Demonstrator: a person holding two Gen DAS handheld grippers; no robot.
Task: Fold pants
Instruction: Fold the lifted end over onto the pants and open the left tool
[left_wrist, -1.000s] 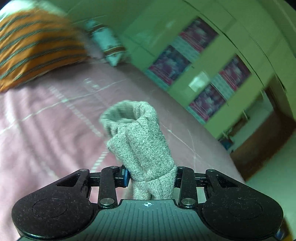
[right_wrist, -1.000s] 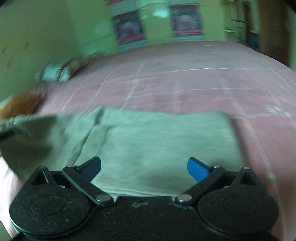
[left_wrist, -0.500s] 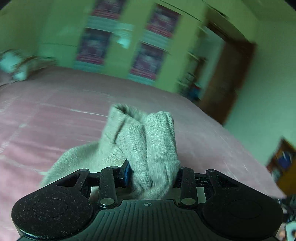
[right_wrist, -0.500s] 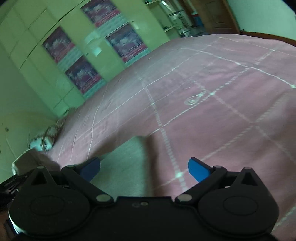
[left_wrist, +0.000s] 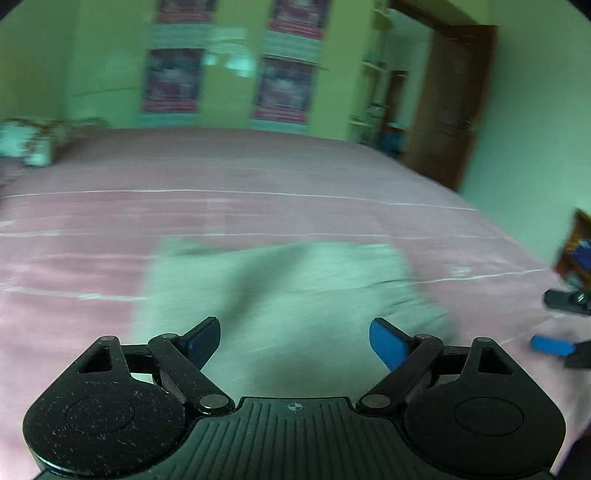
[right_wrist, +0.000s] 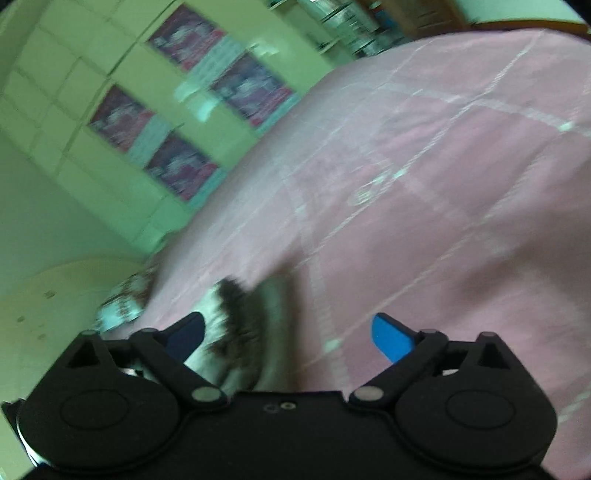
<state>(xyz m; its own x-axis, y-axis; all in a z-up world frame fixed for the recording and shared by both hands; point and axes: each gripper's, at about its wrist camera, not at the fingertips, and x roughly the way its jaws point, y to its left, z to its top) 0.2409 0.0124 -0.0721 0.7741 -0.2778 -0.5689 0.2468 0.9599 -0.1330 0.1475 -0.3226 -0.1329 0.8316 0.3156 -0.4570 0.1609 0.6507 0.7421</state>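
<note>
Two handheld grippers hover over a pink bedspread (left_wrist: 258, 206), and both are empty. In the left wrist view, the left gripper (left_wrist: 295, 341) has its blue-tipped fingers spread wide, holding nothing. Just beyond them, from about 10 o'clock round to 2 o'clock of the fingertips, lie the pants (left_wrist: 280, 288): a grey, roughly rectangular bundle resting flat on the bed, motion-blurred so its creases and layers cannot be made out. At 3 o'clock in this view, near the frame edge, part of the right gripper (left_wrist: 552, 345) shows, a blue fingertip above the bedspread, off the right side of the cloth.

In the right wrist view, the right gripper (right_wrist: 288, 334) is also spread wide and empty. One blurred edge of the pants (right_wrist: 243, 325) sits at about 9 o'clock of the gap between the fingers, close to the left finger; a dark fuzzy patch there is too blurred to identify. Bare pink bedspread (right_wrist: 424, 184) fills the view from 12 to 3 o'clock.

Judging by the compact shape, the fold looks nearly or fully made. To finish well, each gripper should come down level at opposite edges, smooth the top layer outward, and square the corners without pinching only one layer, which would drag the stack open. Slow, steady motion would help.
</note>
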